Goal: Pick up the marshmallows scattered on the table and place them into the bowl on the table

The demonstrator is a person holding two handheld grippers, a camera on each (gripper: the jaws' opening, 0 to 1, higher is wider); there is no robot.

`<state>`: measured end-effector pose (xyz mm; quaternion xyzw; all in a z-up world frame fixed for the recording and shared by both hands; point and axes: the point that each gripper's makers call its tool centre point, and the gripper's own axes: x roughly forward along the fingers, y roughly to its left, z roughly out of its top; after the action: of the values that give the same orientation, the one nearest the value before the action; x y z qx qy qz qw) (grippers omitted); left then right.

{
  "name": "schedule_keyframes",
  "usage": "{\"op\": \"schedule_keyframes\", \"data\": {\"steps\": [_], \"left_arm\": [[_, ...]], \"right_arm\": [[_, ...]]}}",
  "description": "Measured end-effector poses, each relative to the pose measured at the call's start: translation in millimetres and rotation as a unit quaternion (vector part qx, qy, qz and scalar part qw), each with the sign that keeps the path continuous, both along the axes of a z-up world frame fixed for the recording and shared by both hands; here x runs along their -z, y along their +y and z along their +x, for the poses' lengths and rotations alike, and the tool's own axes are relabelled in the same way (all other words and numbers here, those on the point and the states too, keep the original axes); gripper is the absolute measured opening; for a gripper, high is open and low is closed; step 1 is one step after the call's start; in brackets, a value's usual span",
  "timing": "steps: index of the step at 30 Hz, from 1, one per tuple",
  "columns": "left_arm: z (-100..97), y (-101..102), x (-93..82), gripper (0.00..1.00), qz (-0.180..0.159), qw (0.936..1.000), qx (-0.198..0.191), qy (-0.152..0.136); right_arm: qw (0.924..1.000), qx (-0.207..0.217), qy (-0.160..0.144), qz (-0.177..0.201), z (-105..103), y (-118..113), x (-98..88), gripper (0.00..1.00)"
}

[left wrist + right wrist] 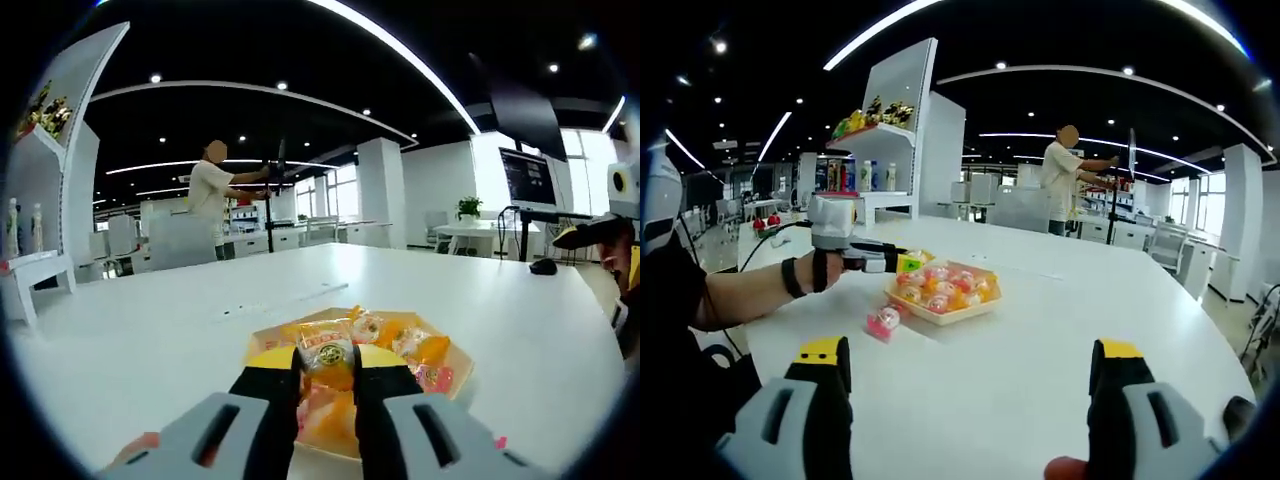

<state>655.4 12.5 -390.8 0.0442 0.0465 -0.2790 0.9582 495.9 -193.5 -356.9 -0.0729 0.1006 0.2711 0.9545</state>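
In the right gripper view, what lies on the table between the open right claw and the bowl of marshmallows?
Bare white table, seen in the right gripper view. A pink marshmallow lies beside the bowl, left of that stretch.

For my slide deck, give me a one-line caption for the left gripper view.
Left hand-held gripper holds a wrapped marshmallow over the bowl of sweets.

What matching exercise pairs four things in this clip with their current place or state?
Things:
1. left gripper
2. right gripper
3. pink marshmallow
4. bowl

States:
A. lies on the table beside the bowl
B. open, over bare table
C. holds many wrapped sweets
D. shut on a yellow-wrapped marshmallow above the bowl

Pairs: 1-D, 2-B, 3-A, 4-C
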Motion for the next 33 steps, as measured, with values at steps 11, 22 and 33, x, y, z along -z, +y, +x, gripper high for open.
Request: {"op": "schedule_keyframes", "data": {"steps": [11,22,33], "left_arm": [[5.7,5,6.3,0.21,-0.003,0.9999,-0.012,-0.004],[-1.2,-6,12.4,0.22,-0.010,0.9999,0.009,0.009],[-4.3,-12,12.0,0.23,-0.008,0.9998,0.019,0.007]], "right_arm": [[1.0000,-0.001,0.006,-0.003,1,2,5.7,0.97],[1.0000,-0.006,0.005,-0.005,2,5,2.9,0.97],[1.0000,-0.001,0.001,-0.007,2,2,-0.4,0.97]]}}
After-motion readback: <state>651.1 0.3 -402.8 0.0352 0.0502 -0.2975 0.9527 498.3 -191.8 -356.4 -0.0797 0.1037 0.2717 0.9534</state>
